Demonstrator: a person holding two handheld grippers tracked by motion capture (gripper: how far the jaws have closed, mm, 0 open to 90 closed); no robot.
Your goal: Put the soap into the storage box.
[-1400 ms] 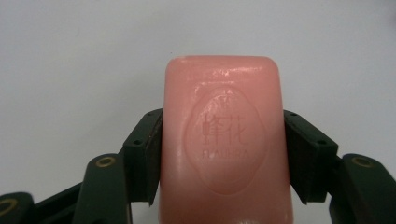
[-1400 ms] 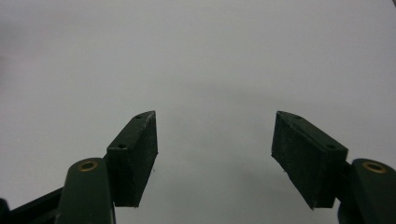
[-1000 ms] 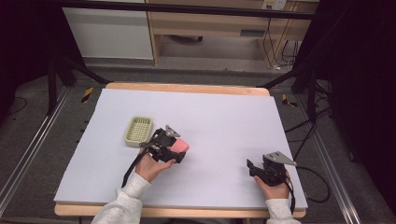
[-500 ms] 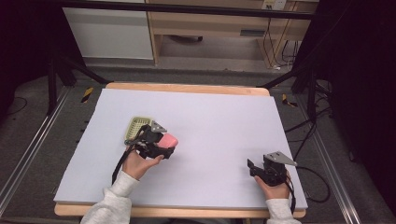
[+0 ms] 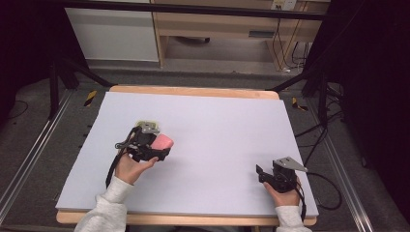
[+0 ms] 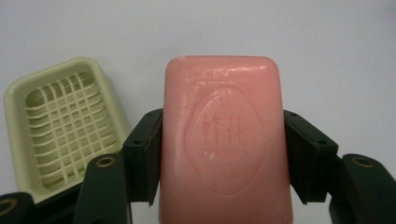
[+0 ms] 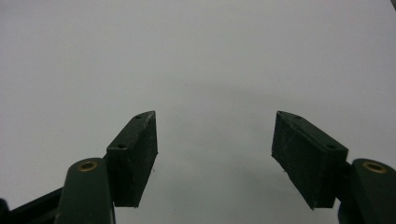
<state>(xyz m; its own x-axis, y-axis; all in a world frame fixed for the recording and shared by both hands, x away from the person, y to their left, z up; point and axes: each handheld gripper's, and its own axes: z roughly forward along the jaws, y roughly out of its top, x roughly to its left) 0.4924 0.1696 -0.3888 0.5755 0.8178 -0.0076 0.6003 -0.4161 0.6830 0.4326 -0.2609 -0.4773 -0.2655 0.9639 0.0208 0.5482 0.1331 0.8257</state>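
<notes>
The left tongs (image 5: pixel 162 149) sit left of centre in the high view, gripped by the left hand (image 5: pixel 129 166), whose pale sleeve (image 5: pixel 104 208) comes in from the bottom edge. They are closed on a pink soap (image 5: pixel 162 142). In the left gripper view the soap (image 6: pixel 224 140) stands in the middle of the frame, pinched on both long sides by the black jaws, its top end reaching past them. An oval stamp with characters is pressed into its face. A pale green dish (image 6: pixel 65 126) with a grid floor lies at the left of that frame, just beside the soap and partly behind the left jaw; it holds nothing. In the high view the dish (image 5: pixel 145 124) peeks out just above the tongs.

The right tongs (image 5: pixel 261 173) rest at the lower right of the high view, on the desk (image 5: pixel 217 125), held by the right hand (image 5: pixel 284 195), well apart from the soap. In the right gripper view the right tongs (image 7: pixel 215 154) are wide open, with bare desk (image 7: pixel 196 56) between and beyond the jaws.

The desk has a pale sheet on top and a wooden edge showing along the far side.
</notes>
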